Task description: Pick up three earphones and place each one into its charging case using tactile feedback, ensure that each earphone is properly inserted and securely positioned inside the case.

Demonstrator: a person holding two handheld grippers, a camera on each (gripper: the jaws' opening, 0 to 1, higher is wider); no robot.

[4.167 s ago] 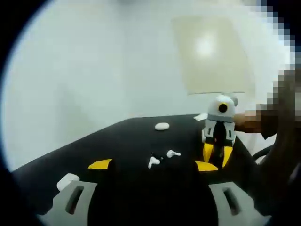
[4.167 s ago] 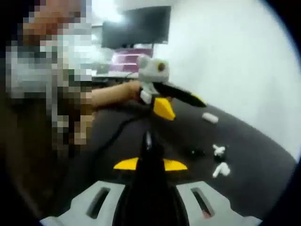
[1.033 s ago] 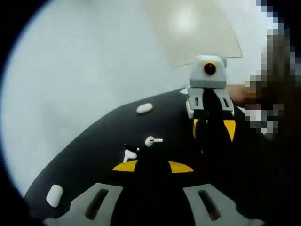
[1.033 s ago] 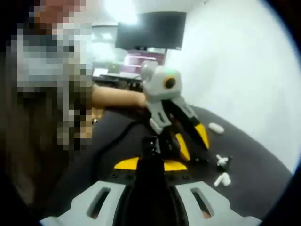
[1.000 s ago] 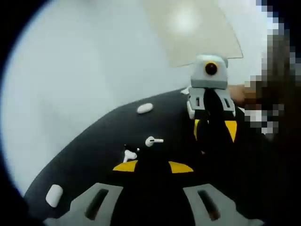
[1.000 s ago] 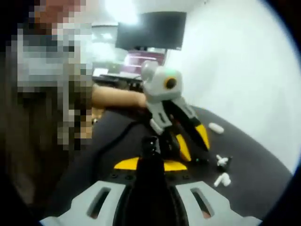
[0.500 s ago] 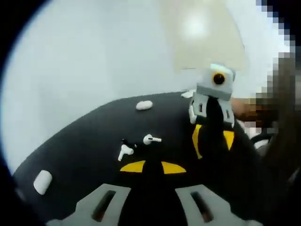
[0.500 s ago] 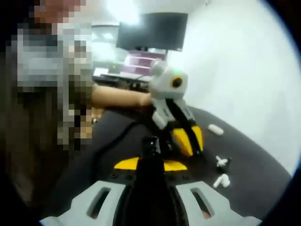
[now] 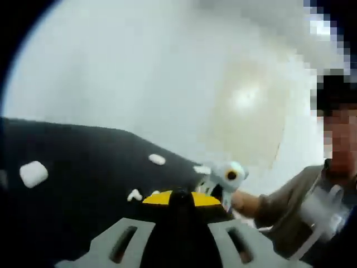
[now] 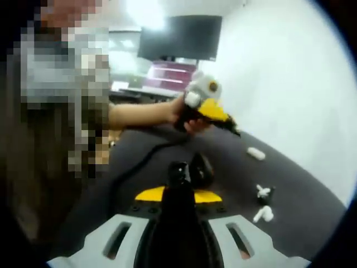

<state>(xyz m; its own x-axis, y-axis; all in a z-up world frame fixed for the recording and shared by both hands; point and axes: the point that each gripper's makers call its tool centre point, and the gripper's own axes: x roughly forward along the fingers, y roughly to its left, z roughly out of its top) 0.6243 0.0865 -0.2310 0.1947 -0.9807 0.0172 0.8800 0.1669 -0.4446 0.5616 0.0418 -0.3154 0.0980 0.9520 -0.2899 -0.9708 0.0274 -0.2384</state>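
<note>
Above the black tabletop [image 10: 312,201], the left gripper [image 10: 223,118] hangs, jaws together, empty; right gripper [image 10: 178,196] pinches a dark object; earphones [image 10: 262,213] lie apart.

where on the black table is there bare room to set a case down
Bare black table lies between the far white case and the two earphones, and near the cable on the other side. It is crowded around the earphones and the black object just ahead of the right gripper.

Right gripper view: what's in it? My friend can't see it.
The right gripper, shut, points across a black table. Two white earphones lie to its right, a white case farther off, and a hand lifts the left gripper above.
</note>
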